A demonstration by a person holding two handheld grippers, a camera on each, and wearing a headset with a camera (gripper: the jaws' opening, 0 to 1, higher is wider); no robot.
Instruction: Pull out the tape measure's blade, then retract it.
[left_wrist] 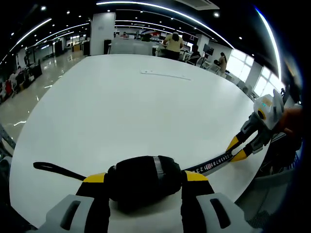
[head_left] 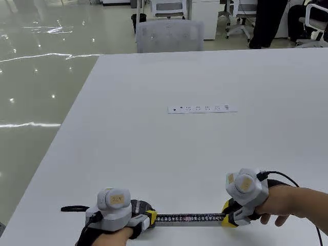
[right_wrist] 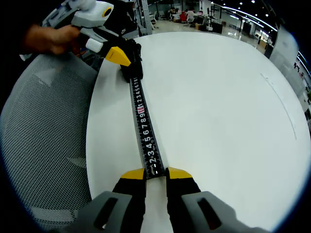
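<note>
A black tape measure case (left_wrist: 143, 178) sits between the yellow-tipped jaws of my left gripper (left_wrist: 144, 177), which is shut on it; in the head view the case (head_left: 139, 210) lies at the table's near edge. Its wrist strap (head_left: 75, 208) trails left. The blade (head_left: 189, 219) is drawn out to the right, flat along the table, its numbers visible. My right gripper (right_wrist: 156, 173) is shut on the blade's end (right_wrist: 153, 167); the same gripper (head_left: 229, 219) appears at lower right in the head view. From the right gripper view the blade (right_wrist: 142, 121) runs up to the case (right_wrist: 131, 60).
The white table (head_left: 205, 143) stretches away, with a flat white power strip (head_left: 202, 108) at its middle. A grey mesh chair (head_left: 169, 36) stands at the far edge. A mesh chair seat (right_wrist: 43, 141) lies just off the near edge.
</note>
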